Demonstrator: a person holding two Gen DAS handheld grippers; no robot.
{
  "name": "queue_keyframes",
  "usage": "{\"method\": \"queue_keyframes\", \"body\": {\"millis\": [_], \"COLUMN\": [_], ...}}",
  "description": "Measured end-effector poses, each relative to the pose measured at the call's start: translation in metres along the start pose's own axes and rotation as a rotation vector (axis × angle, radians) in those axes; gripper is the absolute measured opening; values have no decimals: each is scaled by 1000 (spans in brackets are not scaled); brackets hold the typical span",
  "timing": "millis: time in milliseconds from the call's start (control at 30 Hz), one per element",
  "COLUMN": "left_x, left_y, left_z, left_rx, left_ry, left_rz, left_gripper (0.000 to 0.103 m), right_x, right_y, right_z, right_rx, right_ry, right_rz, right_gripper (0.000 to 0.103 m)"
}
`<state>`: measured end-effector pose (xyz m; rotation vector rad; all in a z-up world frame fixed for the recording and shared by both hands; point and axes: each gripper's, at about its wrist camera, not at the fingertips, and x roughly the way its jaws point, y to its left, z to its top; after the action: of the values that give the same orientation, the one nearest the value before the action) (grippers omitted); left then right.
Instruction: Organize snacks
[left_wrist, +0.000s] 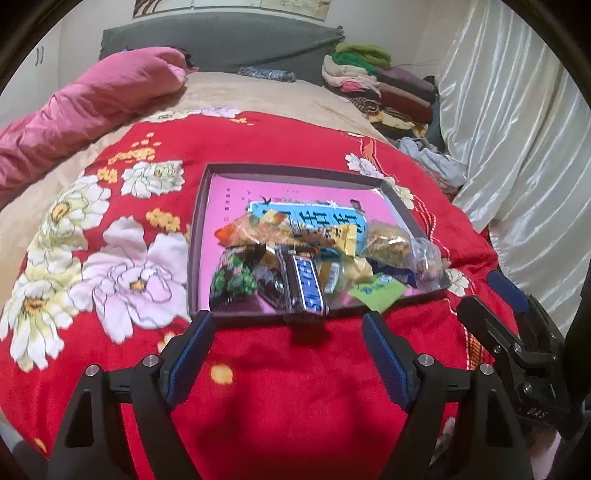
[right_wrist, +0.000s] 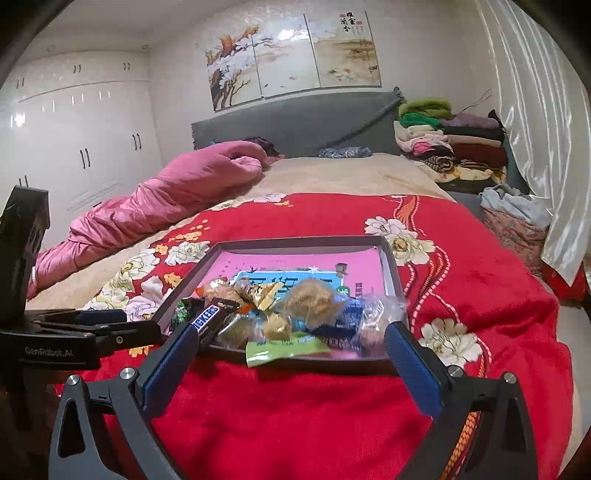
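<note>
A shallow dark-rimmed tray (left_wrist: 199, 206) with a pink floor lies on the red floral blanket and holds a pile of wrapped snacks. A Snickers bar (left_wrist: 304, 286) lies over the near rim, a green packet (left_wrist: 376, 291) beside it, a round golden cake (left_wrist: 388, 240) at the right. My left gripper (left_wrist: 288, 332) is open and empty just before the tray's near rim. My right gripper (right_wrist: 291, 345) is open and empty at the near rim (right_wrist: 391, 258), with the green packet (right_wrist: 284, 349) and the Snickers bar (right_wrist: 207, 319) between its fingers. The right gripper also shows in the left wrist view (left_wrist: 491, 299).
A red floral blanket (left_wrist: 258, 406) covers the bed. A pink duvet (right_wrist: 159, 206) lies at the left, folded clothes (right_wrist: 450, 144) at the back right, a grey headboard (right_wrist: 295, 122) behind, white curtains (right_wrist: 546, 110) at the right. The left gripper's body (right_wrist: 55, 328) is at the left.
</note>
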<state>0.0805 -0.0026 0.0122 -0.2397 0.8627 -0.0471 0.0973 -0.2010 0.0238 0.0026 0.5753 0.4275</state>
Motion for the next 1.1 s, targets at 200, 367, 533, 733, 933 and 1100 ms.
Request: {"method": "queue_keyframes", "body": {"millis": [200,367,533,733,933,1100], "left_x": [-7,-13,-14,-20,-26,-27], "left_y": [-1,-6,-7,-9,-9,-8], "left_z": [-16,-29,-34,-38,-41,-43], "left_rx": [-22,-7,-6,10,14,15], "left_ry": [15,25,38,38,31,38], "left_rz": [25,34,31,43,68,64], "left_gripper": [84,84,84,84,84,84], "right_x": [-14,-17,-23,-26,-29,-31], "right_y": [4,8,18,29,30,30], "right_z": [-5,-10,-14,-20,-23,-25], "right_rx": [35,62,46,38,44,40], "right_ry": [13,56,73,99,99,108], "right_rz": [-35,-86,-87,-77,-74,-83], "right_gripper": [102,102,102,102,102,102]}}
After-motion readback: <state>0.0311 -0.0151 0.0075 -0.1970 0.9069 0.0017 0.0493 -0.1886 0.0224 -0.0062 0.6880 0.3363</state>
